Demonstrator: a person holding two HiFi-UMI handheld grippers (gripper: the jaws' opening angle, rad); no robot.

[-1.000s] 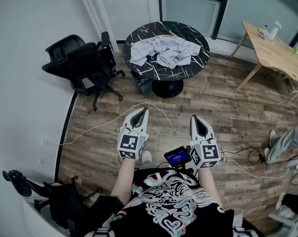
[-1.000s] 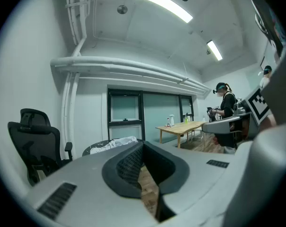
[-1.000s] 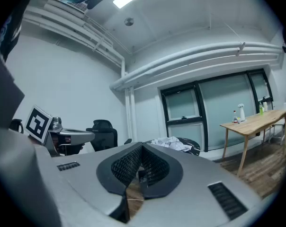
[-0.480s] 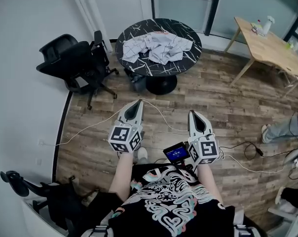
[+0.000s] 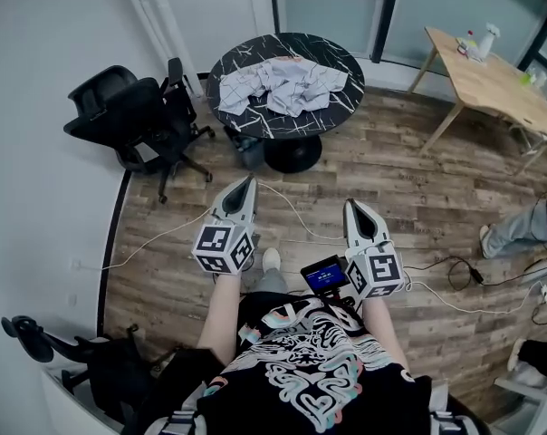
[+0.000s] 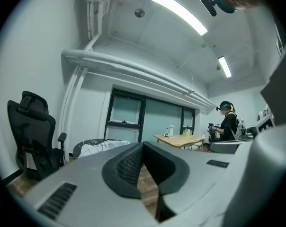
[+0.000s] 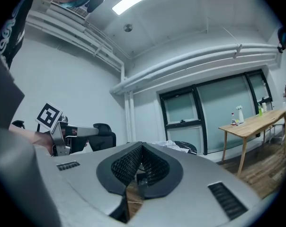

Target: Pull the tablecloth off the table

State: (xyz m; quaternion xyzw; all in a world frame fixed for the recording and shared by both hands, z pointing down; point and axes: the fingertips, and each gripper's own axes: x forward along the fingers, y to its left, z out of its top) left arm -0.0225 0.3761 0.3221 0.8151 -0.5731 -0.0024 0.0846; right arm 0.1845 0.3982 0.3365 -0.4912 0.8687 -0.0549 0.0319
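Note:
A crumpled white checked tablecloth (image 5: 283,84) lies bunched on a round black marble-patterned table (image 5: 339,54) at the far side of the room. Both grippers are held level over the wooden floor, well short of the table. My left gripper (image 5: 247,182) is shut and holds nothing. My right gripper (image 5: 352,206) is shut and empty too. In the left gripper view the tablecloth (image 6: 104,147) shows far off, just above the closed jaws. In the right gripper view the tablecloth (image 7: 169,144) peeks over the closed jaws, with the left gripper (image 7: 62,131) to the left.
A black office chair (image 5: 119,120) stands left of the table. A wooden table (image 5: 486,71) with bottles is at the right. White cable (image 5: 292,216) runs across the floor between me and the table. A person (image 6: 227,126) stands at the right, legs (image 5: 518,234) showing.
Both grippers have drifted a little forward and up. The left one has rolled slightly and shifted left. The head view has swung, so the table sits further left and higher.

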